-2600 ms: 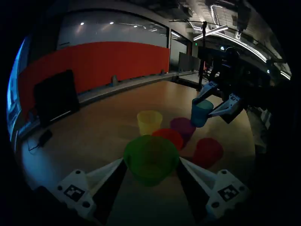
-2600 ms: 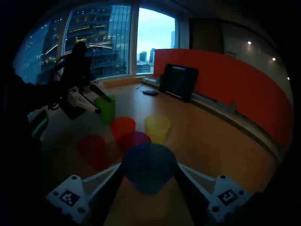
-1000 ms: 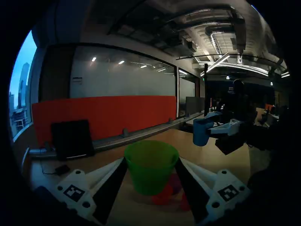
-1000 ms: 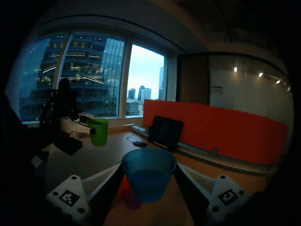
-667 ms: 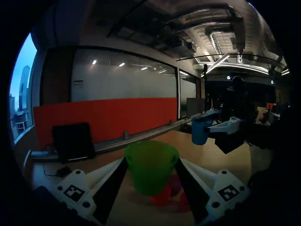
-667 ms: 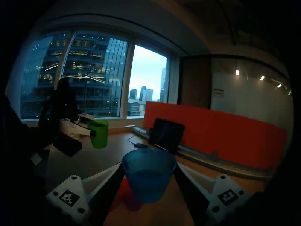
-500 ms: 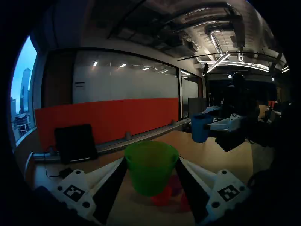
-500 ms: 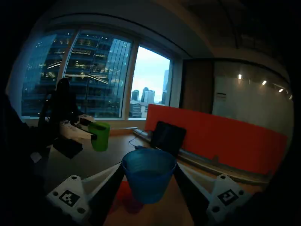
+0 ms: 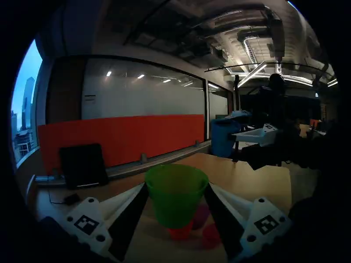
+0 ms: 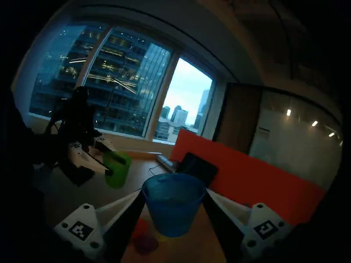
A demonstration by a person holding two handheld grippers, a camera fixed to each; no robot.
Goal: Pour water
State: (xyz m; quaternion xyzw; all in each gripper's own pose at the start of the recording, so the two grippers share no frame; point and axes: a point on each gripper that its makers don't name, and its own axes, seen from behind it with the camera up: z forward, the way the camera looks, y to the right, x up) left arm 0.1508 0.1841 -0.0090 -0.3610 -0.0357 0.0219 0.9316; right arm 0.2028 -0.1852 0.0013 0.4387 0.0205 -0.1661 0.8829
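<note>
The blue cup [image 10: 173, 199] is pinched at its wall between the jaws of the right gripper [image 10: 173, 210], held in the air above the bench [image 9: 250, 177]. It seems to hold some water. The left gripper [image 9: 175, 201] has its jaws closed on the green cup [image 9: 176, 184] in the same way. Both cups look like thin, light plastic that could bend or slip, so a moderate hold at mid-wall is best. Compared with half a second ago, the blue cup has come nearer to the green cup and higher, and the right gripper view is now rolled, so I judge the tipping begins.
</note>
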